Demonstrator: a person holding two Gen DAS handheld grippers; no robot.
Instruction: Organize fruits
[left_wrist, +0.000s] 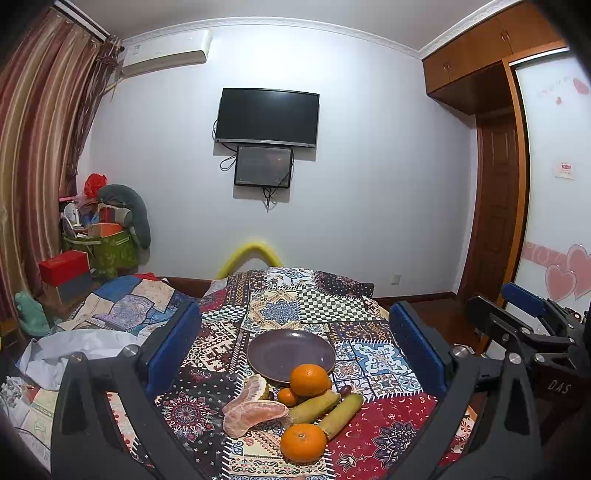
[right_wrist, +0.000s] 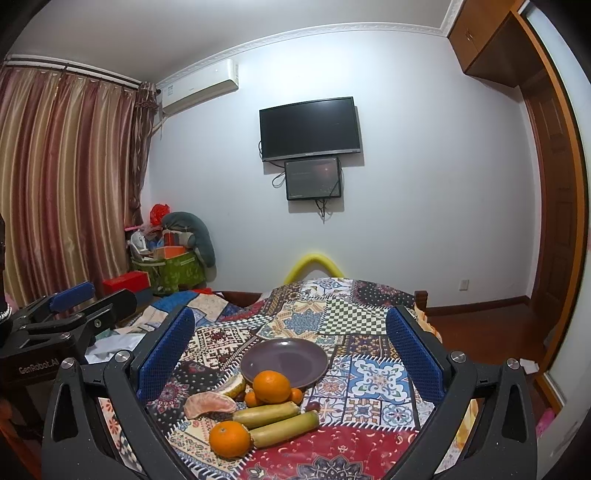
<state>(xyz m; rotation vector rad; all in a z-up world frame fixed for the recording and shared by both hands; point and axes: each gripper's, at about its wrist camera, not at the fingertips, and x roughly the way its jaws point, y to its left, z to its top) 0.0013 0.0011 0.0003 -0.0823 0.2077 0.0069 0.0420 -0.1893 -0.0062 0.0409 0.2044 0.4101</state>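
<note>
An empty purple plate (left_wrist: 286, 350) (right_wrist: 286, 356) lies on the patchwork tablecloth (left_wrist: 373, 360). In front of it sit a large orange (left_wrist: 309, 379) (right_wrist: 271, 386), a nearer orange (left_wrist: 303, 442) (right_wrist: 229, 438), small tangerines (left_wrist: 287, 397) (right_wrist: 252, 398), peeled pomelo pieces (left_wrist: 251, 411) (right_wrist: 208, 404) and two yellow-green sugarcane sticks (left_wrist: 341, 410) (right_wrist: 284, 427). My left gripper (left_wrist: 295, 354) is open and empty above the fruit. My right gripper (right_wrist: 291, 354) is open and empty, beside the left one.
The right gripper's body (left_wrist: 524, 328) shows at the left view's right edge; the left gripper's body (right_wrist: 62, 317) shows at the right view's left. White paper (left_wrist: 70, 350) lies left of the table. Boxes and a green basket (left_wrist: 107, 251) stand by the curtain.
</note>
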